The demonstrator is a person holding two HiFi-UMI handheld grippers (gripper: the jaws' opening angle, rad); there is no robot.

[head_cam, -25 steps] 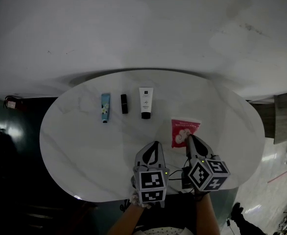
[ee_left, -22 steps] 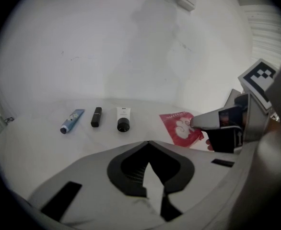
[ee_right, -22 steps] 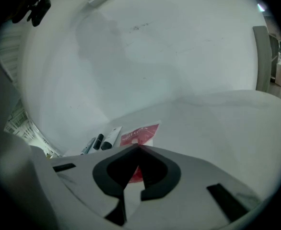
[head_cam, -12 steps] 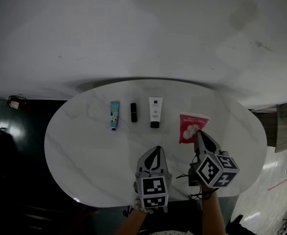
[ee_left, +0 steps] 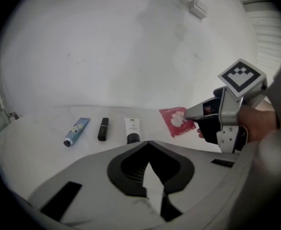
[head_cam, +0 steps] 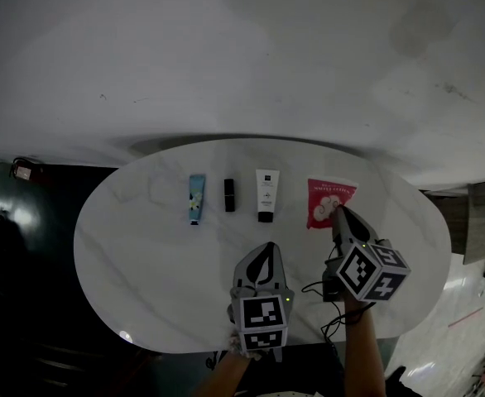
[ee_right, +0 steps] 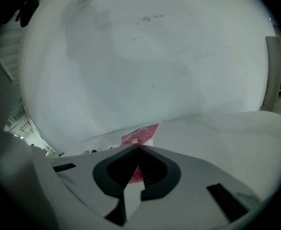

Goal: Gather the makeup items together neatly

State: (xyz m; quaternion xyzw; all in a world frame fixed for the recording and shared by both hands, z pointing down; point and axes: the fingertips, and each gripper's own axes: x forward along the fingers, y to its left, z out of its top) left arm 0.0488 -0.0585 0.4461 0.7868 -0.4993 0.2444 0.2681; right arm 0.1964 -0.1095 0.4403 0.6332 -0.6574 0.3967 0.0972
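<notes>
Toward the far edge of the oval marble table (head_cam: 143, 263), three items already lie in a tidy row, each pointing from far to near: a blue tube (head_cam: 195, 198), a black lipstick (head_cam: 229, 195) and a white tube with a black cap (head_cam: 266, 195). The red packet (head_cam: 325, 193) lies flat at the right end of that row, with a wider gap between it and the white tube than there is between the other items.

The right gripper (head_cam: 339, 211) has its jaws pressed together on the near part of the packet, and red shows between them, so it looks to be pinching the thin edge. The left gripper (head_cam: 265, 246) hangs over the near middle of the table, jaws closed on nothing.

The step in hand seems to be placing the packet as the last member of the row. Next, it likely needs nudging leftward until the gap matches the others, squared with the tubes. Then the jaws should part gently so the light packet does not lift or skew.
</notes>
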